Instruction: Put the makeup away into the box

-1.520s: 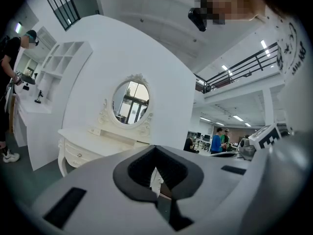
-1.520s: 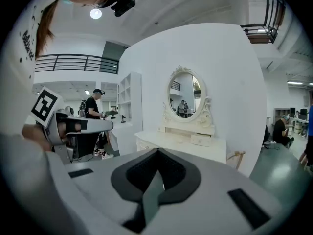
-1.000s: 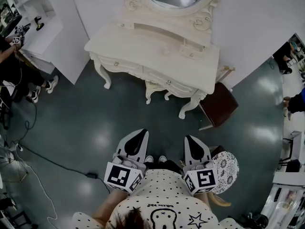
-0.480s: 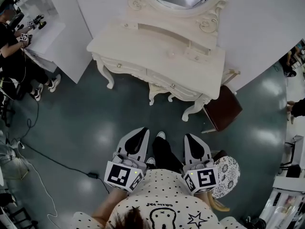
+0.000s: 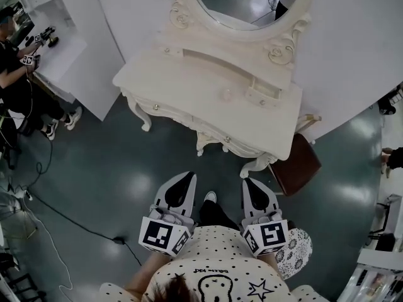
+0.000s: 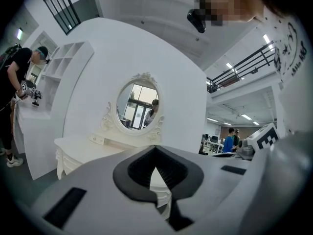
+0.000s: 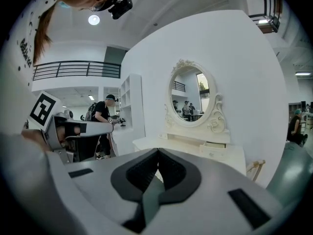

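A white dressing table (image 5: 189, 80) with an oval mirror (image 5: 252, 2) stands ahead of me, across a stretch of dark floor. On its top lies a small pale object (image 5: 225, 94) and a small white drawer unit (image 5: 263, 93); I cannot make out any makeup. My left gripper (image 5: 184, 180) and right gripper (image 5: 250, 186) are held side by side at waist height, both pointing at the table and well short of it. In the gripper views the left gripper (image 6: 155, 148) and the right gripper (image 7: 158, 152) have their tips together with nothing between them.
A brown stool (image 5: 296, 165) stands at the table's right end. A white shelf unit (image 5: 63, 36) and a person (image 5: 16, 80) are at the far left. A cable (image 5: 63, 212) runs over the floor on the left. A patterned bag (image 5: 296, 251) hangs at my right side.
I have stepped forward: the dressing table and mirror now lie nearer and fill more of the head view. Both grippers travelled with me and stayed shut.
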### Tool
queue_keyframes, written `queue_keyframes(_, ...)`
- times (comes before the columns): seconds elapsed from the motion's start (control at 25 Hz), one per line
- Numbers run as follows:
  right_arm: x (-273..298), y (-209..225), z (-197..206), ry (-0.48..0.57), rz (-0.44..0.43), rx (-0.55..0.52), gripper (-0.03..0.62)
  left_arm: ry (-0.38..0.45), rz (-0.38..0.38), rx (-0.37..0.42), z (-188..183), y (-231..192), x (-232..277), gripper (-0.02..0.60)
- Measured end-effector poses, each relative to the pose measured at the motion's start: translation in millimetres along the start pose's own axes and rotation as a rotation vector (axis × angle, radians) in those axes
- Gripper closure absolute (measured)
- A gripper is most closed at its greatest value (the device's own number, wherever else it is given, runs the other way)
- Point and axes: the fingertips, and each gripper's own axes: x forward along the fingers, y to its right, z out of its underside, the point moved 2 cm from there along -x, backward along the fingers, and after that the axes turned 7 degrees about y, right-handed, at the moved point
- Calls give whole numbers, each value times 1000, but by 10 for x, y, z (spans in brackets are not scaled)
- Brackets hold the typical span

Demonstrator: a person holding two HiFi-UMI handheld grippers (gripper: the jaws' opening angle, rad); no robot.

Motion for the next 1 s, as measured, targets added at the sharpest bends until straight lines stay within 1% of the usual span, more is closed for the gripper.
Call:
queue_keyframes(0.2, 259, 234, -27, 2, -1, 1, 586, 0, 3, -8, 52, -63, 320, 586)
queue_keyframes(0.4, 374, 338, -37, -2, 6, 0, 586, -6, 19, -13, 67, -96, 537, 586)
queue_keyframes(0.72, 477, 484, -43, -7, 58, 7, 586, -25, 72, -19, 83, -128, 785, 586)
queue_keyframes(0.88, 646, 498, -36, -14, 84, 13, 586, -31, 101, -26, 65, -265, 939, 586)
queue_keyframes(1.0, 878, 504, -94, -13, 102, 14, 586, -40, 125, -31, 24, -442, 1097, 586)
